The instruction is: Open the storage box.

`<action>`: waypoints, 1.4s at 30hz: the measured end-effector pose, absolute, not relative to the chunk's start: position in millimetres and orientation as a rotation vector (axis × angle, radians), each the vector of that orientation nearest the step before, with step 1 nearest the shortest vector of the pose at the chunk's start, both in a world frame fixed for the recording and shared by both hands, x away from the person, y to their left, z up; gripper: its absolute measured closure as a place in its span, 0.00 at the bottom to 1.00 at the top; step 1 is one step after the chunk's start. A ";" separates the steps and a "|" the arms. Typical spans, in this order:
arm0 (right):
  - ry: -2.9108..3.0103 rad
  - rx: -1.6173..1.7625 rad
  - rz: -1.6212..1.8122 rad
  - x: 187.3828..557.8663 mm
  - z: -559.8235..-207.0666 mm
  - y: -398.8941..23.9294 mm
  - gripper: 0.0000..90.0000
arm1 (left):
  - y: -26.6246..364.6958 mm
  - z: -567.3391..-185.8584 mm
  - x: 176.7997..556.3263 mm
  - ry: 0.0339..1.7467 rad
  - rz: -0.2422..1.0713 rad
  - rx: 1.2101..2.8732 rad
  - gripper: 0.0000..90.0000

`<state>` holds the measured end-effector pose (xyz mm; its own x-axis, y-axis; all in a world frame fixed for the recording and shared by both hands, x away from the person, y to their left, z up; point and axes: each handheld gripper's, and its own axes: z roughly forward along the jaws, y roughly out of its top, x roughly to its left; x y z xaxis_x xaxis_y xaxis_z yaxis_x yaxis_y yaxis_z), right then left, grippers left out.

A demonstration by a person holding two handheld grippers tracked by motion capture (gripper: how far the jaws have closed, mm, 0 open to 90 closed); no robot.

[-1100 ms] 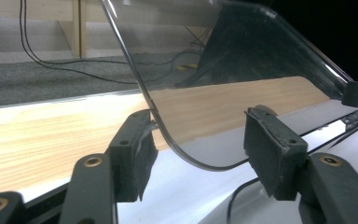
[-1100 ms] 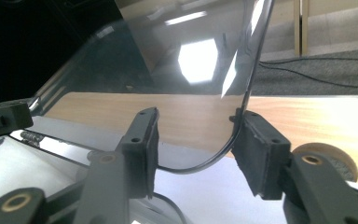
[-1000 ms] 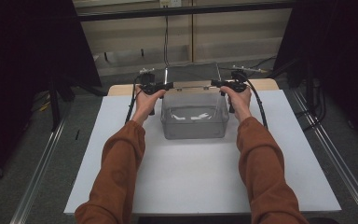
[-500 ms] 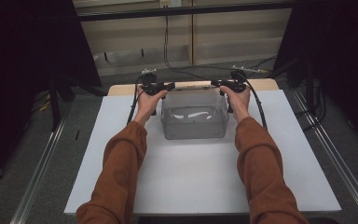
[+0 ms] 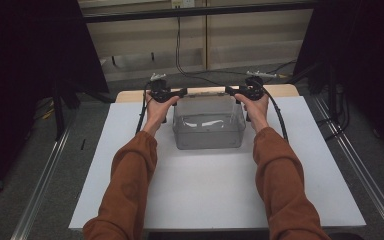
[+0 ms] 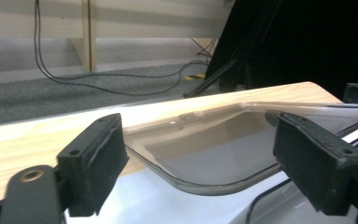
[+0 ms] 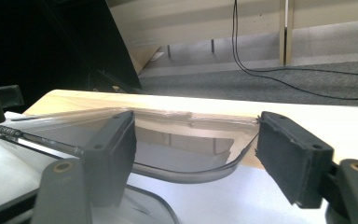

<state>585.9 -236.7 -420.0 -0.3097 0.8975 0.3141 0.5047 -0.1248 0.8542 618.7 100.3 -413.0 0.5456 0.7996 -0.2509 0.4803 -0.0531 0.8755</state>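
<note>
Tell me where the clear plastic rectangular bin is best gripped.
Grip the clear plastic rectangular bin by its thin rim at the two far corners, one gripper from each side, level; the rim's lip juts outward there, and both open grippers already straddle it.

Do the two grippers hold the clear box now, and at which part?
Nothing is held. The left gripper and right gripper have just opened; the clear box has its rim corners between the jaws, pads apart from it.

- A clear plastic bin (image 5: 208,131), rectangular with rounded corners, stands upright and open-topped.
- It rests on the white tabletop (image 5: 205,190) near the far edge, about midway between the left and right edges.
- Its thin transparent rim (image 6: 200,186) curves at the corners; pale glints show inside.
</note>
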 end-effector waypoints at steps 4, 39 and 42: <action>1.771 1.543 1.411 584.3 -417.9 -237.6 0.25 | 102.7 -411.0 617.7 1.070 0.403 1.718 0.14; 1.685 1.290 1.357 544.6 -402.2 -231.5 0.03 | 100.4 -403.2 566.5 0.903 0.517 1.707 0.04; 1.672 1.274 1.367 537.6 -397.6 -232.5 0.03 | 101.5 -402.3 561.7 0.880 0.547 1.720 0.04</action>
